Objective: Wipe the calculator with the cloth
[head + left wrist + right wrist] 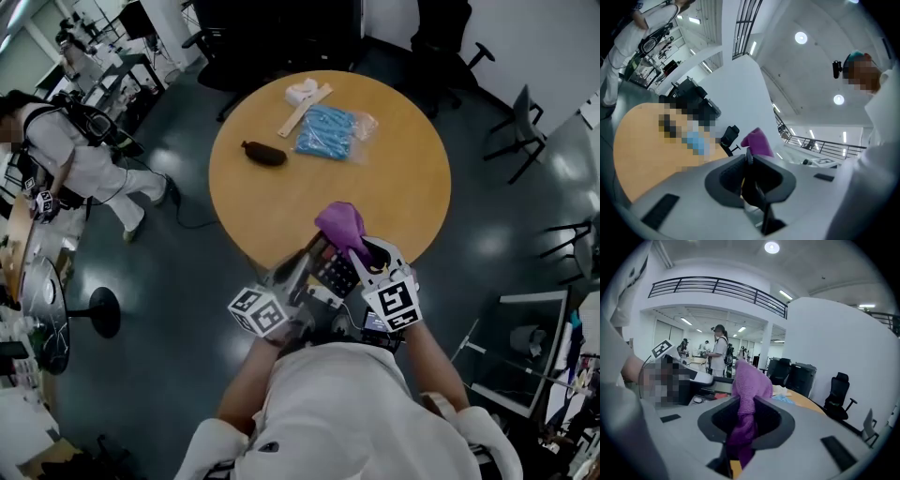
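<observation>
In the head view a dark calculator (335, 274) is held up over the near edge of the round wooden table (272, 211). My left gripper (302, 270) is shut on it; in the left gripper view the calculator (758, 199) shows edge-on as a thin dark slab between the jaws of the left gripper (749, 180). My right gripper (364, 255) is shut on a purple cloth (341, 225), which bunches above the calculator's far end. In the right gripper view the cloth (749, 390) hangs through the jaws of the right gripper (743, 427). The cloth (759, 142) also peeks up in the left gripper view.
On the far half of the table lie a black pouch (263, 154), a blue packet (325, 131), a pale wooden stick (305, 111) and a white wad (301, 91). Office chairs (511, 136) ring the table. A person in white (89, 164) stands at the left.
</observation>
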Motion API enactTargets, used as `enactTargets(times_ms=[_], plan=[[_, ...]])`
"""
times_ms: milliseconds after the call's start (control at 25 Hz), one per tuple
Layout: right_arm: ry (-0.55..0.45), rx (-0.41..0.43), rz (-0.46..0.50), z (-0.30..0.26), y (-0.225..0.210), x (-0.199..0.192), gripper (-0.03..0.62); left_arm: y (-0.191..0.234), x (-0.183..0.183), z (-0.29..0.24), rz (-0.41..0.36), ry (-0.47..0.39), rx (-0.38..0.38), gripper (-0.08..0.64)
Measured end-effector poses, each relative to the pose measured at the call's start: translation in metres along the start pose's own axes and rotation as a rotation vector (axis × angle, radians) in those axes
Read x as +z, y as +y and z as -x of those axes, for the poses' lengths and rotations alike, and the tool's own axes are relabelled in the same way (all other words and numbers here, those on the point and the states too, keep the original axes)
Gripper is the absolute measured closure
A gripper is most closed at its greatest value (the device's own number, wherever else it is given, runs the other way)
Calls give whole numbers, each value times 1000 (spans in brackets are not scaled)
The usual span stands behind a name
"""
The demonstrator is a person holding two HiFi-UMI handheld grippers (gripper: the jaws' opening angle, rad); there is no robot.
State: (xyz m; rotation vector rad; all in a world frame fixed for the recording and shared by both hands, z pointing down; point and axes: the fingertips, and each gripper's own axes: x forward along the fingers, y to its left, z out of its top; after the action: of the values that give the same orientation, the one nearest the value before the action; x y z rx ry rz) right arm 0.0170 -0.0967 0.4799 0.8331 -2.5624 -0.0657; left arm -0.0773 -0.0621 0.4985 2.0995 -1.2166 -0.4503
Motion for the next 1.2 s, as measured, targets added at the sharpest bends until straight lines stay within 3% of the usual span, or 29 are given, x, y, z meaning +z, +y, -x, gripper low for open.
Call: enactTargets(times_ms=[440,920,1200], plan=[[45,64,127,7,54,2,505,-18,-7,11,-7,21,-36,509],[44,206,290,32,108,-10,505,-14,-22,19,47,39,-20,509],[37,329,387,57,140,-20,505,-13,-12,15,16,48,-39,509]])
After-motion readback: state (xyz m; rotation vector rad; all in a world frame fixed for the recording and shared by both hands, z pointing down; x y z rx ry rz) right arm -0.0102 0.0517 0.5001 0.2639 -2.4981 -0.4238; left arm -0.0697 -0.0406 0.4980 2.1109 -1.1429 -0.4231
